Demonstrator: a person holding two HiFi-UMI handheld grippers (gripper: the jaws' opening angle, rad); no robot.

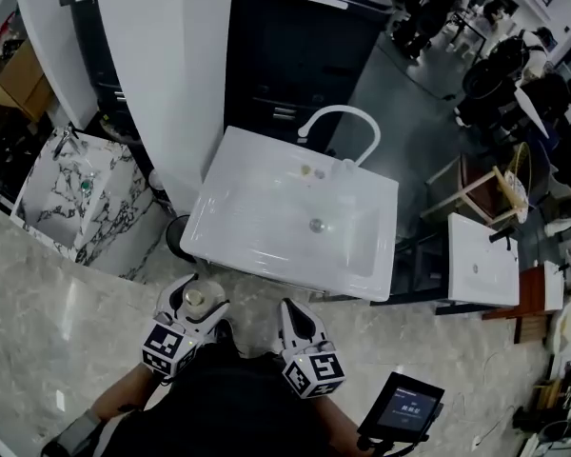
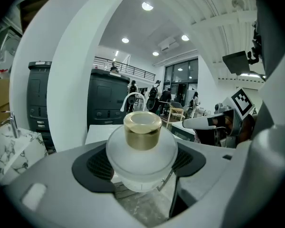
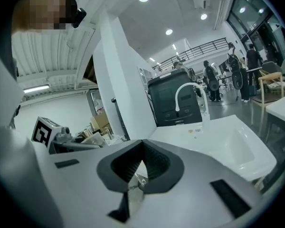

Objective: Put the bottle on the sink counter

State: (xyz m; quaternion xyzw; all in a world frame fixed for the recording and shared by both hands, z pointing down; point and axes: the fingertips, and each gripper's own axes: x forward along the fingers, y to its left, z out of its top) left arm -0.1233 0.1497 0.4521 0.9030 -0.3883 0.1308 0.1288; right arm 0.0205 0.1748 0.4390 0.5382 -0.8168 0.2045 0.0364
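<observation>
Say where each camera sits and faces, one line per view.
Head view: on the head, steeply down at the white sink; left gripper, right gripper, dark torso show.
Left gripper view: rides that gripper, facing along jaws shut on the gold-capped bottle.
Right gripper view: rides that gripper, along shut empty jaws toward the sink.
Shared: all three show the faucet.

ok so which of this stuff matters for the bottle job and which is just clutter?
In the job: bottle, gripped by the left hand-held gripper; white sink counter; faucet.

Just lying about: marble basin; small white basin; tablet; black cabinet. The right hand-held gripper is shut and empty.
</observation>
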